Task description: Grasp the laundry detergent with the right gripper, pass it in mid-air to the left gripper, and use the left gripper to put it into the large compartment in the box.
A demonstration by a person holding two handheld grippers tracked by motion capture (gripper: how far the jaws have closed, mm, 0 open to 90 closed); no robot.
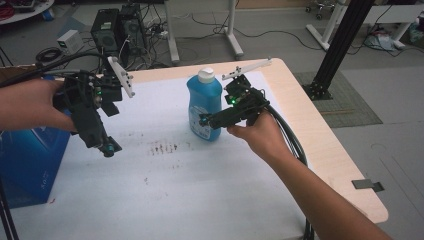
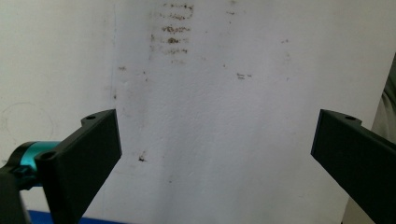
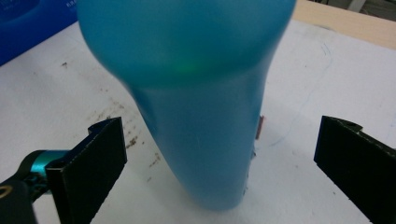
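A blue bottle (image 1: 204, 106) with a white cap stands upright on the white sheet (image 1: 165, 190) near the table's far middle. My right gripper (image 1: 206, 120) is at the bottle's lower right side, open; in the right gripper view the bottle (image 3: 205, 116) stands between the two spread jaws, with a gap on each side. My left gripper (image 1: 107, 148) hangs above the sheet at the left, pointing down and open. The left gripper view looks past its jaws at the stained white sheet (image 2: 210, 116), nothing between them.
A blue box (image 1: 27, 160) sits at the table's left edge. The wooden table edge (image 1: 330, 145) runs along the right. Brown stains (image 1: 162, 147) mark the sheet's middle. Computer cases and cables lie on the floor beyond the table.
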